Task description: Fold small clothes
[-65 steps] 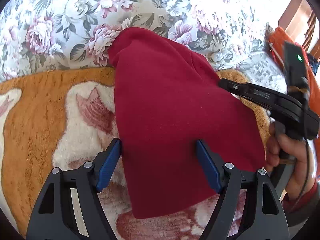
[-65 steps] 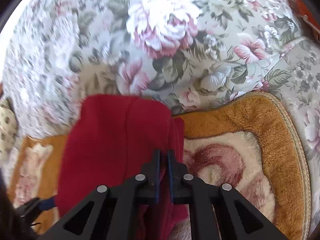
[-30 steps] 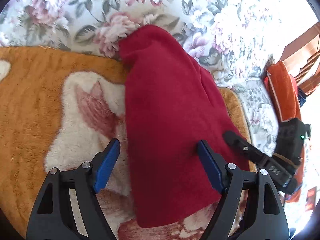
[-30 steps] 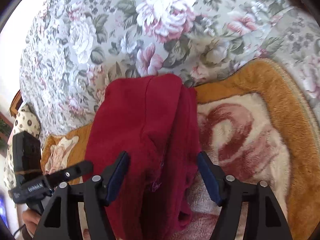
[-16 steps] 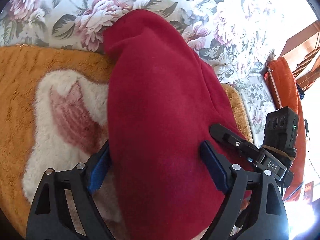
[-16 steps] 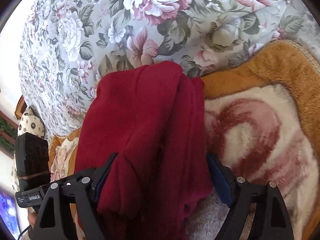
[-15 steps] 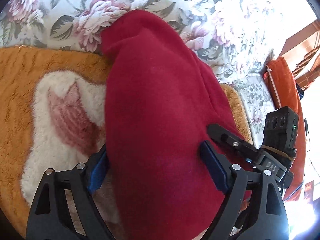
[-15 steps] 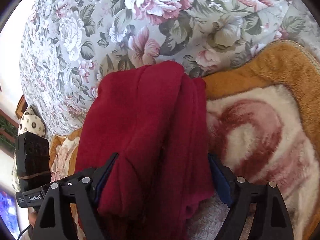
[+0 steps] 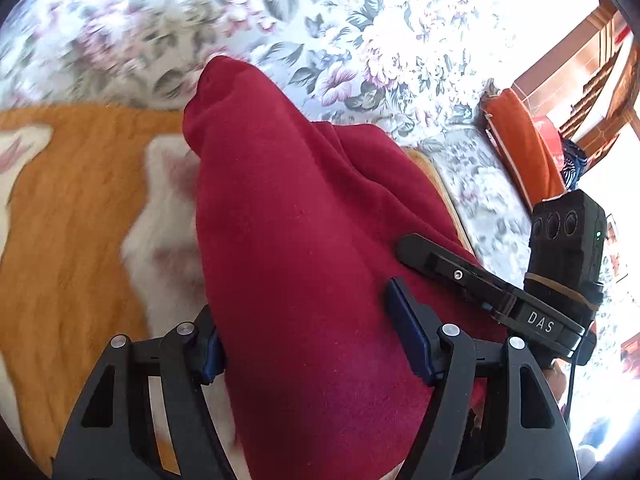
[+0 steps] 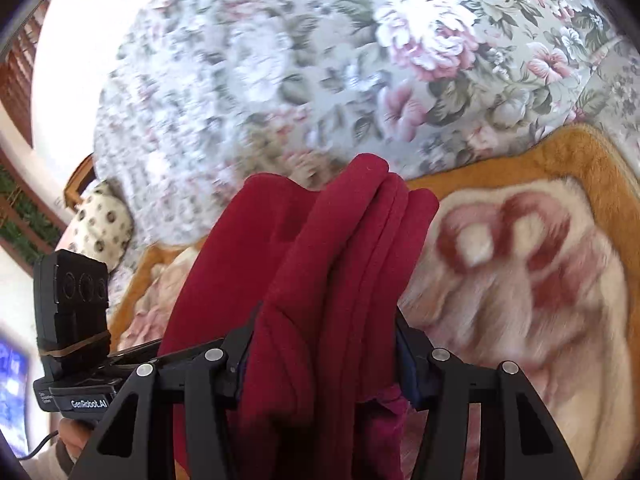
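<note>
While both jaws have just been closing, left gripper (image 9: 308, 344) and right gripper (image 10: 320, 356) each clamp the folded dark-red fleece garment (image 9: 304, 240), near end raised off the orange plush blanket (image 9: 68, 216), probably to carry or re-lay it.

Orange blanket (image 9: 72, 216) (plush) on floral sofa (image 9: 360, 20)

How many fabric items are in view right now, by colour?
Red garment: 1
Orange-and-cream blanket: 1
Floral cover: 1
Orange cushion: 1
Spotted cushion: 1
Total: 5
</note>
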Available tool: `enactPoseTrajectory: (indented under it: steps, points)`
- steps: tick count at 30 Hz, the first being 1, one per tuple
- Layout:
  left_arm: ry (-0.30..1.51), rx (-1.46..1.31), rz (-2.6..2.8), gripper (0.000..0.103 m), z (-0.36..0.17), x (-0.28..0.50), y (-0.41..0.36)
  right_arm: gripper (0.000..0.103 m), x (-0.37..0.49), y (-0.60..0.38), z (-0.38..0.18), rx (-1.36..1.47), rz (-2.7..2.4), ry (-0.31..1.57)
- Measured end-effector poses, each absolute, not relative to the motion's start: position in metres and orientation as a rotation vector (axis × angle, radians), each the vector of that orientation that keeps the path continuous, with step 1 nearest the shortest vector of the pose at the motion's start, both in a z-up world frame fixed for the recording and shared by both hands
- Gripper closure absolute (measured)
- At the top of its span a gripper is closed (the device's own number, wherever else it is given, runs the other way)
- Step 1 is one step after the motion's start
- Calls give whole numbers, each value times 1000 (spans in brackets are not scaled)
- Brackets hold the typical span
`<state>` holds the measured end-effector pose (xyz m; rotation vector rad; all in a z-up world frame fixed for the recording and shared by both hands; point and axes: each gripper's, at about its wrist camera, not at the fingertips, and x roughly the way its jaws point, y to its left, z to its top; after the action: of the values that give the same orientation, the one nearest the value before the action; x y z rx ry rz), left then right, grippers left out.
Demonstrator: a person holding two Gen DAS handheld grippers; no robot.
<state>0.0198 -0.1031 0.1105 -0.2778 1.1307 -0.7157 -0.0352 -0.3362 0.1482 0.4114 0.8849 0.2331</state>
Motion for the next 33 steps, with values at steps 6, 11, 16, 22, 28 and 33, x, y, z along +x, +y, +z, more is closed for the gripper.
enactPoseTrajectory:
  steps: [6,11,16,22,28,33]
  points:
    - [1180,-173,-633,33,85,-22,-82,44,-70,-322,117,395,194,1010]
    - [1078,-141,-590,33,113,-27,-72,44,-96,-344,146,454,137,904]
    - [1029,-140,-570,33,126,-13,-84,61,-84,-319,178,322,170,837]
    - [1085,-51,-492,33,100,10,-108,71,-42,-295,143,193,154,937]
    - [1132,-86,-475,26,74,16,-106,84,-37,-332,115,236,98,955]
    - [1129,-86,-458,26,80,9,-104,82,-52,-332,133,276,120,944]
